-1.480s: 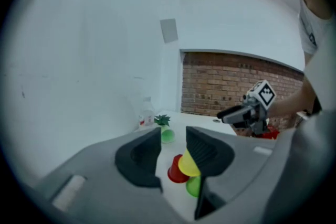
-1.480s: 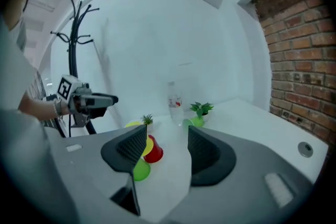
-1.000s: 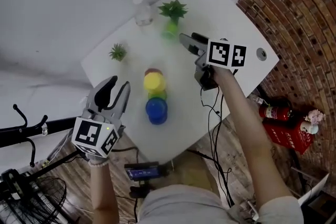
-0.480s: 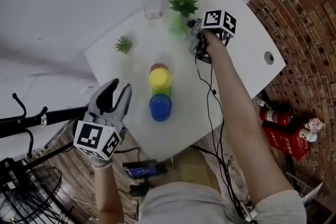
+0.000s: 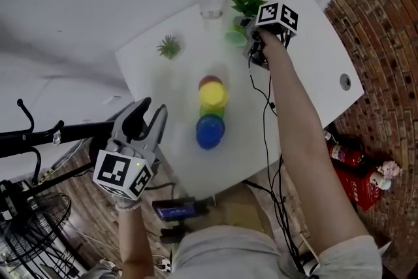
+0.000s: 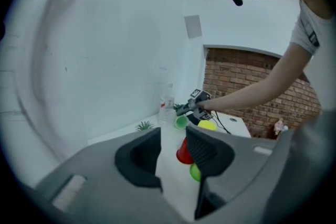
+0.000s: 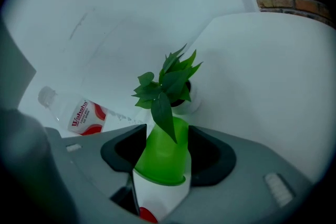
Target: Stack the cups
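left gripper (image 5: 151,109) grey, black fingers (image 5: 133,115) | marker cube (image 5: 123,173) black-white squares | shirt (image 5: 222,255) pale, short-sleeved

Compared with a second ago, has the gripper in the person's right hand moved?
Yes. The right gripper has gone toward the far edge of the table, closer to the big plant, up to the green cup.

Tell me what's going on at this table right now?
A person works a tool in each hand. The right tool reaches to the far side of the table, its jaws either side of a light green cup beside a potted plant; whether they clamp it is unclear. The left tool hangs open and empty by the table's left edge. A red cup, yellow cup, darker green cup and blue cup sit in a line mid-table.
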A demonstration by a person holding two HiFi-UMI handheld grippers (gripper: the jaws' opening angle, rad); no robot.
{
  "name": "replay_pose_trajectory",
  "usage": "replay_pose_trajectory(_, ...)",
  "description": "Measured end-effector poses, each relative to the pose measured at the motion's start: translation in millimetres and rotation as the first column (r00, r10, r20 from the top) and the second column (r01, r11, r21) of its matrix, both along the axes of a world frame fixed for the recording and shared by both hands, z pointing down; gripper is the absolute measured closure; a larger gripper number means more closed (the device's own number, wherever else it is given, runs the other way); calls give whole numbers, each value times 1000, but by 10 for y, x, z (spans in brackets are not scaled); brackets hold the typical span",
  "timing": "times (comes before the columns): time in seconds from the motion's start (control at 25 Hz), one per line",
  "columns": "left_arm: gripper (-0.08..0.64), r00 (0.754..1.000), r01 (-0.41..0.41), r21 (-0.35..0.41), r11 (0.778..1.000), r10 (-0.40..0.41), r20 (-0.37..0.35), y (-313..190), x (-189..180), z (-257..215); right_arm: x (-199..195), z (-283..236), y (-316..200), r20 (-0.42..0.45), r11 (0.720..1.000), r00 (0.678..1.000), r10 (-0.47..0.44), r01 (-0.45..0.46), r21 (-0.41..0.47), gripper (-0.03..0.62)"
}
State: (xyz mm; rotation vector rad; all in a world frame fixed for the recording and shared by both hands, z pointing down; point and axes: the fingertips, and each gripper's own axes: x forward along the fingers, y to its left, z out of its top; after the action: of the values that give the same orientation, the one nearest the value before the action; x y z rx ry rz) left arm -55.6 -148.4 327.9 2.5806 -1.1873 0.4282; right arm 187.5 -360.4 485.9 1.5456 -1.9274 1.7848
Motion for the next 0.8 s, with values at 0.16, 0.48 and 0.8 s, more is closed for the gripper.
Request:
replay_pose_trajectory(0.16, 417, 1000, 16, -5, 1000, -16, -4, 5, -93, 16, -88, 3, -3, -8, 999, 999, -49, 49, 1, 356)
replay_pose_trajectory(0.48, 417, 1000, 6, 6, 1000, -6, -18, 7, -162, -7, -216, -219, 164, 53, 991, 996, -71, 64, 115, 364)
replay_pose_trajectory(0.8, 417, 998, -42, 41, 998, 44, -47, 19, -113, -154, -262, -889, 456, 60, 939, 994, -88, 63, 338, 365)
